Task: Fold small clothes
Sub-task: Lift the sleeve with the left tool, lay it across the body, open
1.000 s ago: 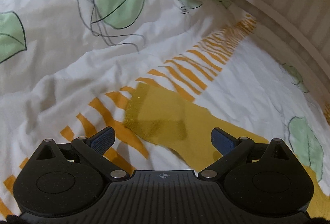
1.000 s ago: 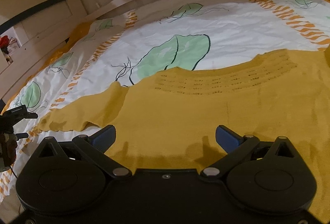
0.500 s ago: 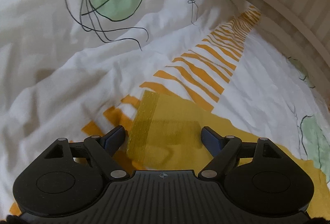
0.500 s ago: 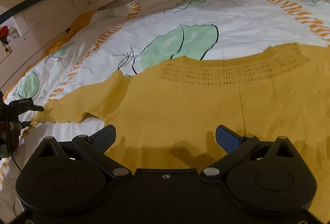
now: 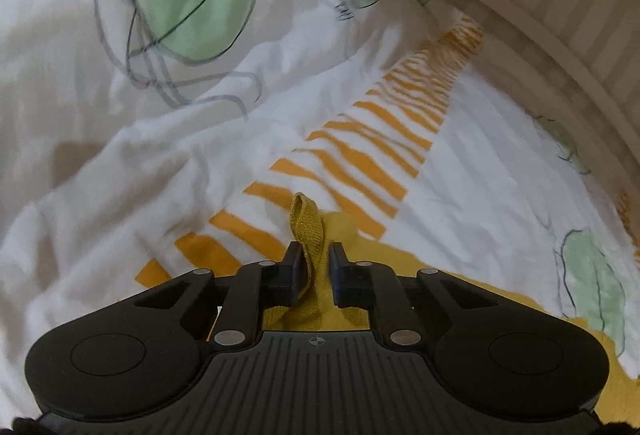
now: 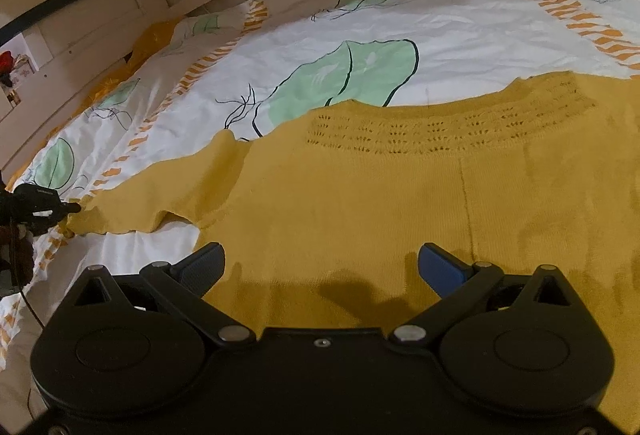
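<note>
My left tongs point(image 5: 313, 267) are closing on the cuff point(image 5: 308, 231) of the mustard knit sweater point(image 6: 400, 195), its ribbed end bunching up between the pads. The sweater is lying spread flat on the bed's leaf-print duvet point(image 6: 360, 19). My right tongs point(image 6: 322, 265) are hovering wide open over the sweater's body, holding nothing, below its pierced neckline.

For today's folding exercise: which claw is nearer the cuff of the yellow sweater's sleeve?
Left. The left claw is closing on the sleeve cuff, which is bunched up between its pads. The right claw hangs open over the sweater's body, well away from that cuff.
</note>
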A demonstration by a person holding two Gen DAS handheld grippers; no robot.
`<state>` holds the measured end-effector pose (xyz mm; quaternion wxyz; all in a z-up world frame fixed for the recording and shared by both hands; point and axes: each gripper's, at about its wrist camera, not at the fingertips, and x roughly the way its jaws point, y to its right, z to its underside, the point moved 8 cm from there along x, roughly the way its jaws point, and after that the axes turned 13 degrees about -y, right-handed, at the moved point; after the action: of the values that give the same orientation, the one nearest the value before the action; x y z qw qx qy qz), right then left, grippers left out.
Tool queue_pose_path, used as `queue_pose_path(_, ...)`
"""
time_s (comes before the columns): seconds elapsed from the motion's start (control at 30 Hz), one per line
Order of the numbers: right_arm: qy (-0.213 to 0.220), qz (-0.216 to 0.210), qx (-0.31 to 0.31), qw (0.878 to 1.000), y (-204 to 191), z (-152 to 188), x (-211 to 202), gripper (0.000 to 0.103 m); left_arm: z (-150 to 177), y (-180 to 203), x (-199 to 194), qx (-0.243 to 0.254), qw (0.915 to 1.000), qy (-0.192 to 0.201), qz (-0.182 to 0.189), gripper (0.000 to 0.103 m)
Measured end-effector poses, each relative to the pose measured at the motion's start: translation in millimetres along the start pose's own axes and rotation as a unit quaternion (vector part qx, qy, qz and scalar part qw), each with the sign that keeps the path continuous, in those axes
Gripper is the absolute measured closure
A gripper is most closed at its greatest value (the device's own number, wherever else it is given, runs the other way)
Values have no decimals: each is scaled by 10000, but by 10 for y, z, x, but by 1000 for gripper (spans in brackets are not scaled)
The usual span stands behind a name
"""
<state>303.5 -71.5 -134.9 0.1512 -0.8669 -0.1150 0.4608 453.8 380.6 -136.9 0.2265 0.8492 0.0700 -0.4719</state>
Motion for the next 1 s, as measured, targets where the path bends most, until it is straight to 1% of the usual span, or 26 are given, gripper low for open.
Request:
queue_pose_path(0.1,38,8,3,10000,34,-2,-58,1,-17,162,-194,110,9998,94,118,89)
queue_pose_path(0.2,74,14,30,10000,87,16,-140,1,-27,410,-437,318,9991,180,232,89)
queue_pose_path(0.3,101,20,35,9999,154,61,-235,1,-7,730,-676,492,9973,233,496,89)
queue_pose_path(0.43,107,31,71,9999,295,121,-362,1,74,1291,-959,859,9925,305,814,89)
queue_pose_path(0.6,183,114,144,9997,587,168,-562,1,277,2113,-1235,1316,9826,380,1251,89)
queue_pose_path(0.73,293,192,301,9989,853,181,-730,1,493,2751,-1341,1633,9727,351,1611,89)
queue_pose_path(0.9,535,241,542,9968,1130,181,-908,1,814,3474,-1308,2051,9584,256,1970,89)
queue_pose_path(1.0,668,247,648,9954,1235,181,-959,1,1027,3821,-1186,2192,9517,93,2147,89)
